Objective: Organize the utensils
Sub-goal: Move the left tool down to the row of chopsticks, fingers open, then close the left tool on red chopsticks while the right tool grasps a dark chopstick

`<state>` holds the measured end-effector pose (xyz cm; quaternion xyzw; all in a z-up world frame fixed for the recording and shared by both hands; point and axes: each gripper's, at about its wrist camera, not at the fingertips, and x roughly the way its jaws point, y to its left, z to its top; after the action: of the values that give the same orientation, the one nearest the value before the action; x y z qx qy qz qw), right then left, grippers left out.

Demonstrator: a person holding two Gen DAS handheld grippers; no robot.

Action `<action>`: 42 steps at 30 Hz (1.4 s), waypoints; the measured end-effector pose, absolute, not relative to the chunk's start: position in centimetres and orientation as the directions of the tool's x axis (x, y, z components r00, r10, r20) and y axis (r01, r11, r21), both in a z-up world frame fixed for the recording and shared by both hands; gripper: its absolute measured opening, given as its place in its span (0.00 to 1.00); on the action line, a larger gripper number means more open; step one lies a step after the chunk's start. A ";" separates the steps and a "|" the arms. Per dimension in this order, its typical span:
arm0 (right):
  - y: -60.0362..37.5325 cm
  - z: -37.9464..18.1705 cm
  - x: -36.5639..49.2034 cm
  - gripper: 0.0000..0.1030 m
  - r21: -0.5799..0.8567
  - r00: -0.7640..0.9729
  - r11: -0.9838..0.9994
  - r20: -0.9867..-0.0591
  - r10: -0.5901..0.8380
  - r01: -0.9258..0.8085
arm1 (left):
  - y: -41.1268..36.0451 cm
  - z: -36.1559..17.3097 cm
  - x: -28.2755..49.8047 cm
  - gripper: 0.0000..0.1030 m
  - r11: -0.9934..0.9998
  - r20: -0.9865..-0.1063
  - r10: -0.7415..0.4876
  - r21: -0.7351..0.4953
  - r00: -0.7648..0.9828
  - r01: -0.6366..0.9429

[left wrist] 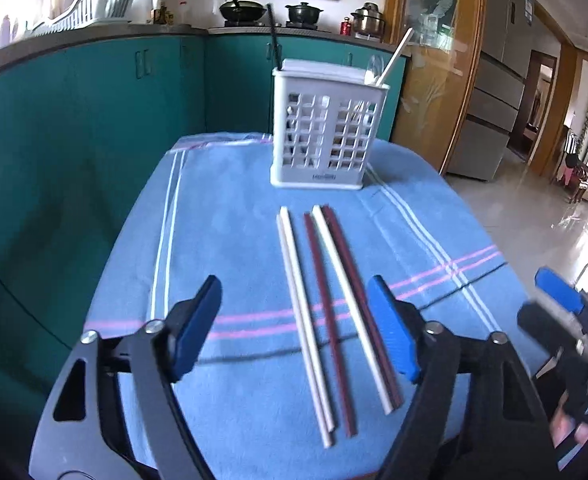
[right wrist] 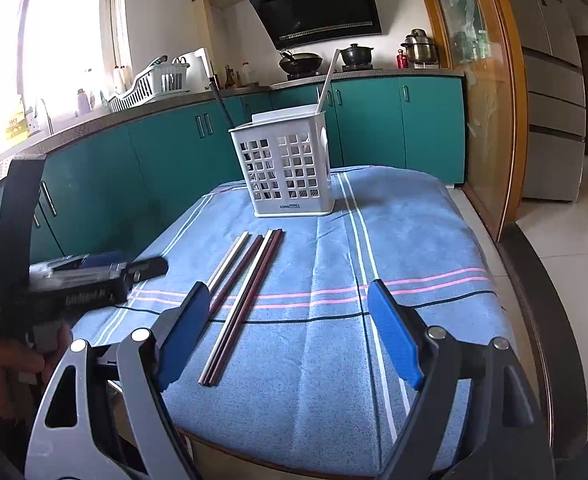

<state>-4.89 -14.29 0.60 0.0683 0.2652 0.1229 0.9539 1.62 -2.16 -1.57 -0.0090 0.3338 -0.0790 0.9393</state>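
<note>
We hold the left gripper point(left wrist: 294, 328) and right gripper point(right wrist: 290, 332) with jaws apart, both empty. Chopsticks point(left wrist: 325, 304) lie near; a white basket point(left wrist: 325, 136) stands far on the blue cloth point(left wrist: 222, 208).

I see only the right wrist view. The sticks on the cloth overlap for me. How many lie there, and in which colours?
Observer: The left wrist view shows five chopsticks. From the left they are two white, one dark red, one white and one dark red.
Operator: The left gripper is blurred for me. Is it open?
Observer: Yes. The left gripper has its fingers wide apart and holds nothing.
Operator: Is anything in the holder beside the white stick?
Observer: What looks like a spoon stands at the rim of the holder, next to the white stick.
</note>
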 end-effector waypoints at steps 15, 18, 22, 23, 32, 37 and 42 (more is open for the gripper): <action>-15.8 0.4 -4.1 0.77 0.262 0.793 0.944 -0.522 0.313 -0.201 | -7.1 -5.3 14.5 0.33 0.984 -0.797 -0.124 -0.021 0.591 0.178; -16.1 0.3 -3.9 0.77 0.273 0.788 0.940 -0.523 0.324 -0.204 | -6.9 -6.0 15.7 0.28 0.987 -0.803 -0.127 -0.043 0.582 0.156; -16.2 0.1 -3.6 0.77 0.291 0.777 0.934 -0.532 0.336 -0.205 | -6.9 -6.6 16.7 0.21 0.988 -0.809 -0.122 -0.041 0.575 0.152; -16.2 0.1 -3.6 0.77 0.294 0.775 0.933 -0.533 0.339 -0.206 | -6.9 -6.7 16.9 0.20 0.988 -0.811 -0.120 -0.038 0.572 0.152; -16.1 0.0 -3.4 0.77 0.302 0.767 0.930 -0.539 0.347 -0.208 | -7.1 -8.6 18.8 0.17 0.990 -0.848 -0.093 -0.023 0.522 0.139; -15.8 -0.2 -3.2 0.77 0.298 0.760 0.930 -0.548 0.350 -0.213 | -7.4 -8.7 19.2 0.16 0.993 -0.844 -0.065 -0.003 0.533 0.116; -15.5 -0.5 -3.2 0.77 0.287 0.754 0.934 -0.559 0.344 -0.213 | -7.7 -8.4 20.1 0.13 0.995 -0.848 -0.064 -0.010 0.526 0.104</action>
<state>-3.23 -15.45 -0.47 0.1032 0.3170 0.1495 0.9309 20.14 -7.69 -8.36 0.0207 0.4846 -0.0481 0.8732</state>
